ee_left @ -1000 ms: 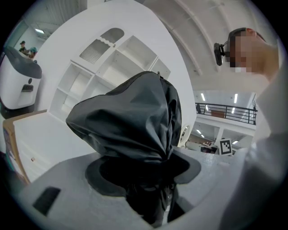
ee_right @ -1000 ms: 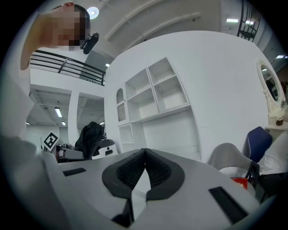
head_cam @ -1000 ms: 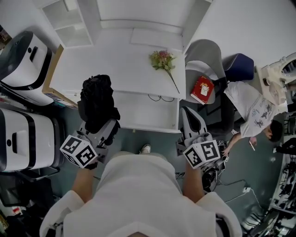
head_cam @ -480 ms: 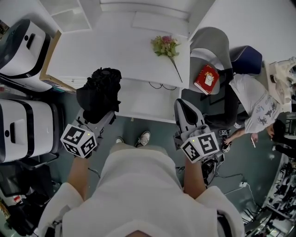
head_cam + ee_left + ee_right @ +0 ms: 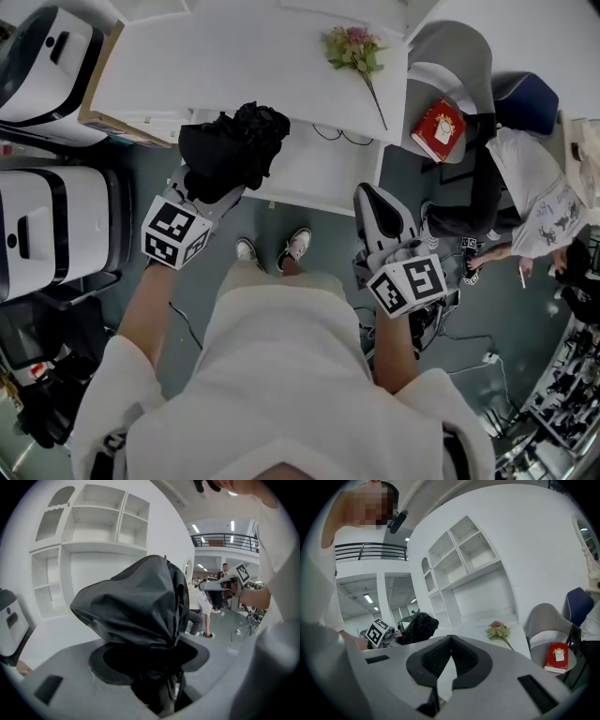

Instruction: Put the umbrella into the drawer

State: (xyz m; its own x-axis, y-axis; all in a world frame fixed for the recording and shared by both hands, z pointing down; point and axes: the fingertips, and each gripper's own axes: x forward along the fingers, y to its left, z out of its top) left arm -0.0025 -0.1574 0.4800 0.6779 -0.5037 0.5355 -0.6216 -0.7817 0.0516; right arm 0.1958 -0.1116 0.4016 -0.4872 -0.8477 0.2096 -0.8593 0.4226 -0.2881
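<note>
The black folded umbrella (image 5: 232, 145) is a crumpled bundle with my left gripper (image 5: 214, 184) shut on its lower end. It hangs over the left end of the open white drawer (image 5: 323, 178) under the desk. In the left gripper view the umbrella (image 5: 136, 602) fills the middle, and the left gripper (image 5: 154, 667) clamps dark fabric between its pads. My right gripper (image 5: 368, 194) is at the drawer's right front corner, shut and empty. In the right gripper view the right gripper (image 5: 449, 639) has its tips touching, and the umbrella (image 5: 417, 626) shows to the left.
A bunch of flowers (image 5: 356, 47) lies on the white desk (image 5: 234, 66). A red book (image 5: 439, 128) rests on a grey chair (image 5: 450, 66) to the right. White machines (image 5: 47, 234) stand on the left. A person (image 5: 534, 202) bends down at the right. My shoes (image 5: 298, 246) are below the drawer.
Both grippers have sunk toward the drawer. The left gripper rolled and carried the umbrella from the drawer's left side to over its left end. The right gripper stays shut.
</note>
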